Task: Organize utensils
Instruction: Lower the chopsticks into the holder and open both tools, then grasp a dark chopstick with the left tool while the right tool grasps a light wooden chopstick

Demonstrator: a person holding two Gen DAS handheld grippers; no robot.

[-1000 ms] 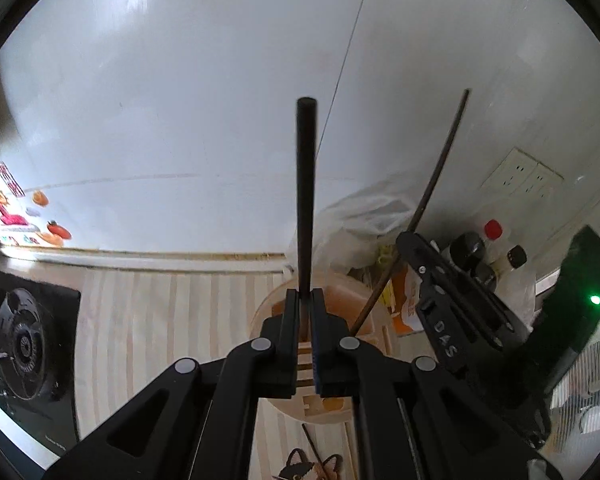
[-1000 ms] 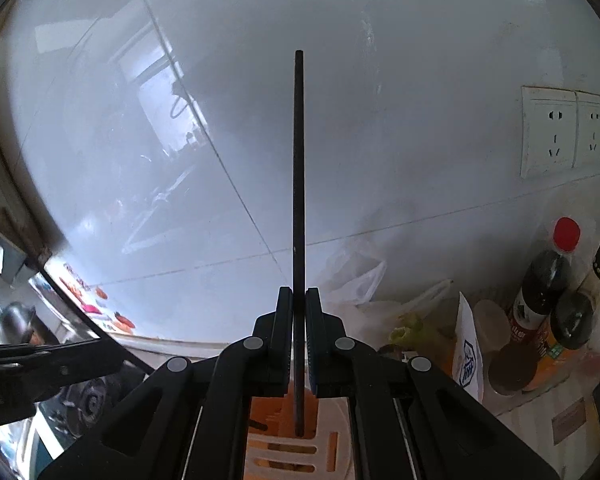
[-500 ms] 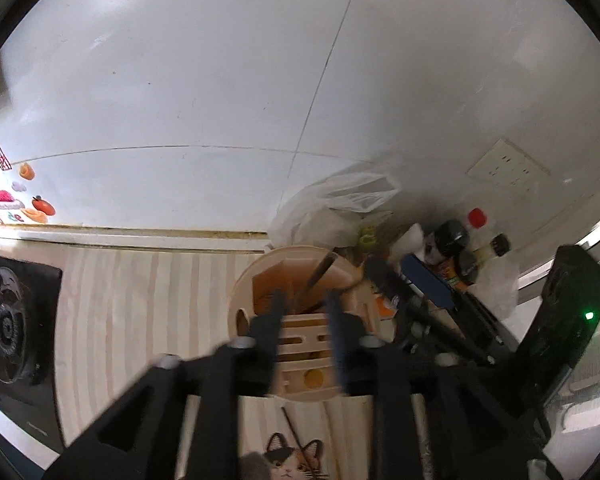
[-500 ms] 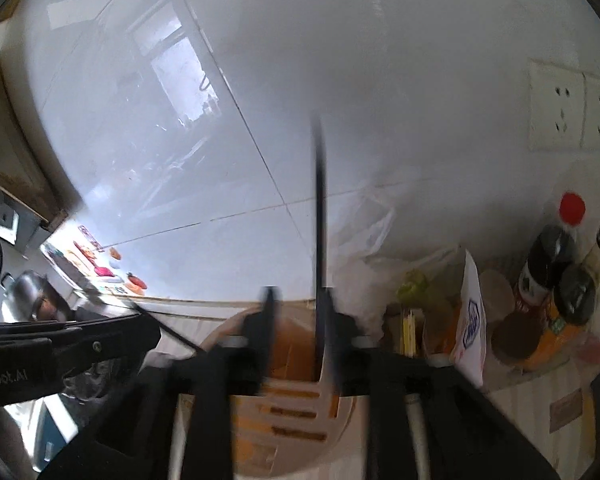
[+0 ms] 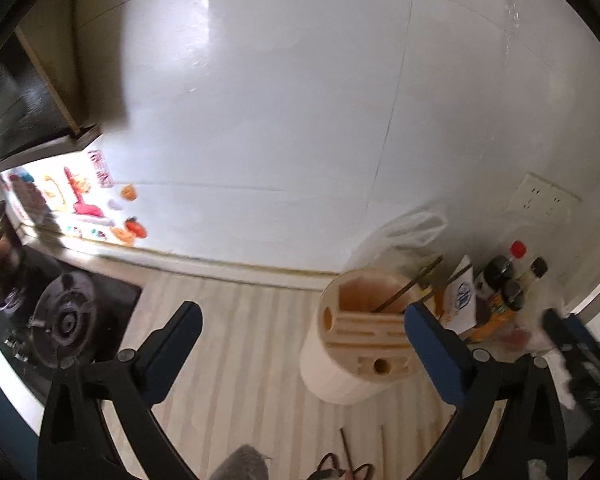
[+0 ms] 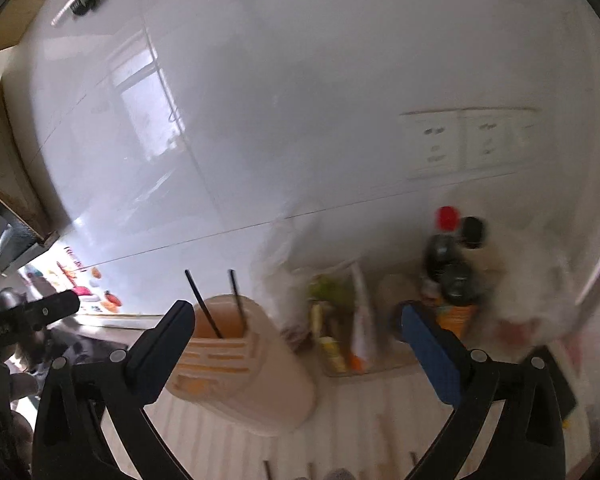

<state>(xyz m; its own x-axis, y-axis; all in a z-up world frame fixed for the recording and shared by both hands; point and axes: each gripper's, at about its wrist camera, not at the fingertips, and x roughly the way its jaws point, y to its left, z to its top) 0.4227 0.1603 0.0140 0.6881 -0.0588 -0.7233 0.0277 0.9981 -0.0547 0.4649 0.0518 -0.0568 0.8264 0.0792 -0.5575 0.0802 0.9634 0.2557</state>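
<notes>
A beige round utensil holder (image 5: pixel 352 364) stands on the striped counter. In the left wrist view it sits just inside the right finger of my left gripper (image 5: pixel 302 310), whose jaws are opening wide with nothing gripped. A brown chopstick (image 5: pixel 408 288) leans out of its far compartment. In the right wrist view the holder (image 6: pixel 252 376) appears tilted, behind the left finger of my right gripper (image 6: pixel 294 312). That gripper's jaws are also opening and grip nothing. Two black chopsticks (image 6: pixel 206 304) stick up from the holder. Loose sticks (image 5: pixel 346 448) lie on the counter in front.
A gas stove (image 5: pixel 64 320) fills the left of the counter. Sauce bottles (image 5: pixel 504 280), a blue-and-white carton (image 5: pixel 462 300) and a plastic bag (image 5: pixel 404 232) crowd the wall right of the holder. Wall sockets (image 6: pixel 460 144) are above them.
Both grippers let go of the black chopsticks they were shut on, and the sticks now stand in the holder. Both jaws opened wide and both grippers pulled back from the holder.
</notes>
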